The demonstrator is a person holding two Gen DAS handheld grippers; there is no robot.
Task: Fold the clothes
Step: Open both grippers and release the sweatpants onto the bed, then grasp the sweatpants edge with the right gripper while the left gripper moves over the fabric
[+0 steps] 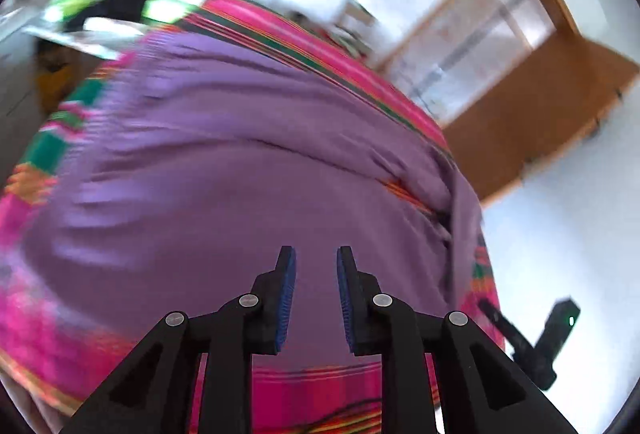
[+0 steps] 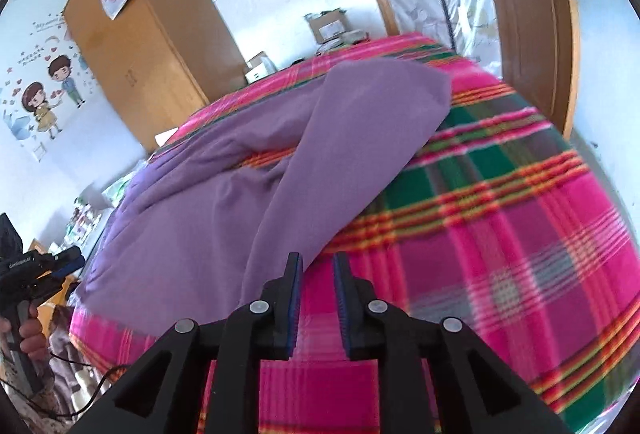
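1. One wrinkled purple cloth garment (image 1: 224, 170) lay spread on the pink-and-green plaid bedspread (image 1: 320, 390), filling the centre of the blurred left wrist view.
2. Only the right wrist view showed its sleeve (image 2: 360, 138) lying across the plaid toward the upper centre, and one tall wooden wardrobe (image 2: 148, 46) at upper left.
3. Two grippers: the left gripper (image 1: 316, 298) and the right gripper (image 2: 316, 302) both hung with jaws parted, holding nothing.
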